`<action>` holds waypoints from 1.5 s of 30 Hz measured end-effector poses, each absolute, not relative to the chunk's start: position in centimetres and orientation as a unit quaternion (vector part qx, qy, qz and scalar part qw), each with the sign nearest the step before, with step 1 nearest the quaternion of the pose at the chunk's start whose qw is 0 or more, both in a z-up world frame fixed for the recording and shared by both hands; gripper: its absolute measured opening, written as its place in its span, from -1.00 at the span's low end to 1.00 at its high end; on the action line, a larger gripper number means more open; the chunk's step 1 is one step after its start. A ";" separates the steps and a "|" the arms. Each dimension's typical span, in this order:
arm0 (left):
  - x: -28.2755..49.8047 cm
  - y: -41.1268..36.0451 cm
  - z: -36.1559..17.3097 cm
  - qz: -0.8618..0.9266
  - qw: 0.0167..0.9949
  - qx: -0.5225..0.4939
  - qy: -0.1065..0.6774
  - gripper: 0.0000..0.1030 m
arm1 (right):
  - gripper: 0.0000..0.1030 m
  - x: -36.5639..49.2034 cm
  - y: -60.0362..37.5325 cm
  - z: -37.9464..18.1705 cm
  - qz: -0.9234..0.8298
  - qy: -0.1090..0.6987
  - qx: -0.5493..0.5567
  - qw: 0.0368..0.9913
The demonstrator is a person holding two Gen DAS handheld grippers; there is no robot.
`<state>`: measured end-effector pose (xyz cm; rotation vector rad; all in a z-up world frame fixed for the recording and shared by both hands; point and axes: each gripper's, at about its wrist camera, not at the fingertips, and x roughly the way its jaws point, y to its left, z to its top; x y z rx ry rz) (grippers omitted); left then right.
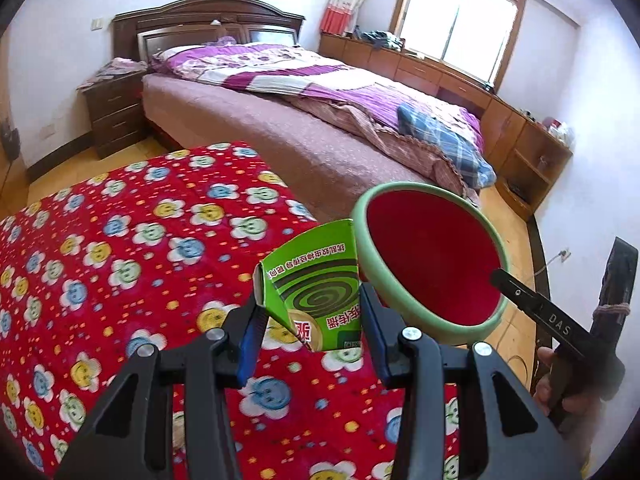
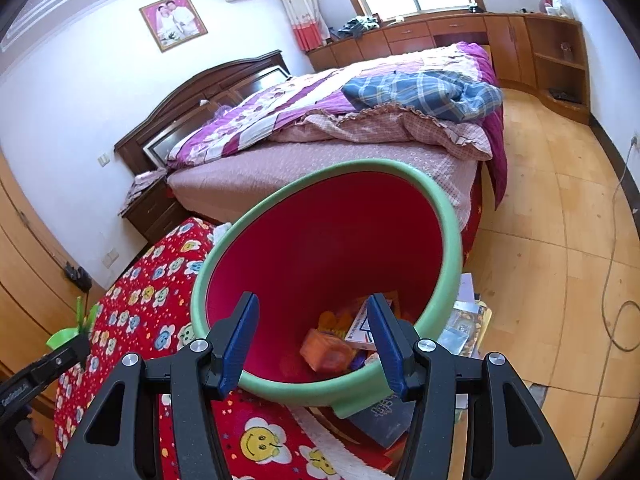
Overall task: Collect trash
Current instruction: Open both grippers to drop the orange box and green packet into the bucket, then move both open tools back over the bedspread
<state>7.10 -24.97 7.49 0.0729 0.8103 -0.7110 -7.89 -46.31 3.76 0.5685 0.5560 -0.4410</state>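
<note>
My left gripper (image 1: 310, 316) is shut on a green mosquito-coil carton (image 1: 316, 284), held above the red flowered blanket (image 1: 120, 260), just left of the bin's rim. The bin (image 1: 432, 264) is red inside with a green rim and is tilted toward me. In the right wrist view my right gripper (image 2: 312, 344) holds the bin's near rim (image 2: 288, 390) between its blue pads (image 2: 238, 340). Inside the bin (image 2: 328, 240) lie an orange box (image 2: 324, 354), a white carton (image 2: 362, 330) and other scraps. The left gripper's tip with the green carton (image 2: 64, 338) shows at the far left.
A big bed (image 1: 300, 112) with purple bedding and a blue plaid cloth (image 2: 424, 90) stands behind. A dark nightstand (image 1: 114, 112) is at left, wooden cabinets (image 1: 440, 76) under the window. Papers and a book (image 2: 384, 416) lie on the wooden floor (image 2: 560, 240) below the bin.
</note>
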 end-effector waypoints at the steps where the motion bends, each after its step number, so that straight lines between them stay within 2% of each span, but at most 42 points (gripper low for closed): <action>1: 7.0 -25.6 7.4 -0.343 0.855 0.040 0.386 -0.12 | 0.14 -8.1 -46.3 3.8 -0.214 0.267 0.275 0.899; 20: 7.9 -36.0 4.4 -0.401 0.814 0.107 0.406 -0.12 | 0.13 -10.5 -48.9 2.4 -0.237 0.255 0.301 0.888; 22: 8.3 -36.5 4.0 -0.396 0.812 0.108 0.414 -0.08 | 0.13 -10.6 -49.0 2.2 -0.240 0.256 0.303 0.886; 24: 8.6 -36.8 3.6 -0.389 0.811 0.110 0.423 0.09 | 0.13 -10.7 -49.1 2.1 -0.241 0.257 0.303 0.885; 37: 8.1 -34.9 4.4 -0.382 0.814 0.093 0.428 0.15 | 0.14 -10.7 -47.9 2.7 -0.233 0.261 0.288 0.891; 38: 8.0 -34.4 4.6 -0.380 0.815 0.091 0.428 0.15 | 0.16 -10.6 -47.6 3.0 -0.232 0.261 0.285 0.893; 40: 7.8 -33.4 5.0 -0.373 0.818 0.086 0.428 0.15 | 0.33 -10.6 -46.8 3.4 -0.230 0.261 0.278 0.895; 45: 7.2 -30.4 6.0 -0.355 0.828 0.071 0.428 0.15 | 0.38 -10.4 -44.7 4.5 -0.214 0.261 0.263 0.904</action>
